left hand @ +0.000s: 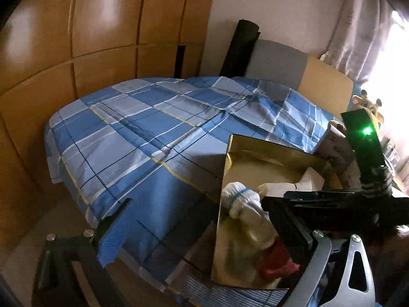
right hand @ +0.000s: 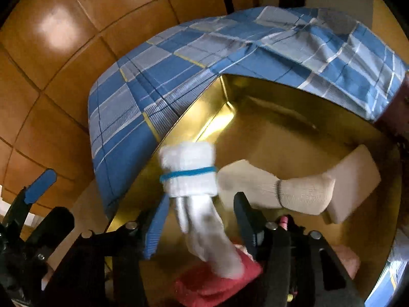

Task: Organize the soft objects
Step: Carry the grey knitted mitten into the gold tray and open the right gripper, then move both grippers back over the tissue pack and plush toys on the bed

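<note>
Over the gold box point(right hand: 294, 133), right tool point(right hand: 202, 220) gapes astride white sock point(right hand: 189, 171).

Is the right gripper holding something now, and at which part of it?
It cannot be told for sure. The white sock with a blue stripe lies between the jaws of the right gripper, at the sock's lower part, but the jaws stand apart.

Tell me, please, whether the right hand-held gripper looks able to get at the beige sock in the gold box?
Probably yes. The right hand-held gripper stands open over the gold box, and the beige sock lies just beside it, uncovered. Only the white sock sits between its fingers.
</note>
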Demonstrator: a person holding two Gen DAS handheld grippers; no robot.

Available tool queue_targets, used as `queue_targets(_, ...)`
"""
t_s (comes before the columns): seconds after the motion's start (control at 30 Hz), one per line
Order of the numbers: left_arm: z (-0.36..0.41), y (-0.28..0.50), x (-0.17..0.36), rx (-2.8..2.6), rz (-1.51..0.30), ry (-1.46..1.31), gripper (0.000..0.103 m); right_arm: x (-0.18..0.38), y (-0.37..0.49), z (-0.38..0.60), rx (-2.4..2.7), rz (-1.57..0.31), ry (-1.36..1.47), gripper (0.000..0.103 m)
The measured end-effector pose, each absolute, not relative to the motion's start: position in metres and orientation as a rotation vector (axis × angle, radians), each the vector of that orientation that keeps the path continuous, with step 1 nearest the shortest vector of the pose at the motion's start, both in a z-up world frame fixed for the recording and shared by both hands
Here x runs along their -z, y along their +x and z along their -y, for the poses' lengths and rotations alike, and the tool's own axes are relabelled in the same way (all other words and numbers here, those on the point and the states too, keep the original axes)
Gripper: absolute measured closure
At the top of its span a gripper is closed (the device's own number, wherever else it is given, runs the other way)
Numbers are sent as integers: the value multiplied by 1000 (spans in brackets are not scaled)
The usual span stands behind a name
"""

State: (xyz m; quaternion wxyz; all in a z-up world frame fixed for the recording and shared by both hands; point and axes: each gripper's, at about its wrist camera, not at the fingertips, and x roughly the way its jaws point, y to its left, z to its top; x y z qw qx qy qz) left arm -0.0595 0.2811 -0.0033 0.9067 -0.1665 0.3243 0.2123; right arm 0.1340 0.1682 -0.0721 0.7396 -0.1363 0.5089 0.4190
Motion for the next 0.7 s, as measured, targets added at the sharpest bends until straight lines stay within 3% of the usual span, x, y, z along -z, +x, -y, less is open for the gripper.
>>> queue_targets(0.7,-208,-46,-7,-248,-712,-208,0,27,99,-51,-701,-864,-306,49)
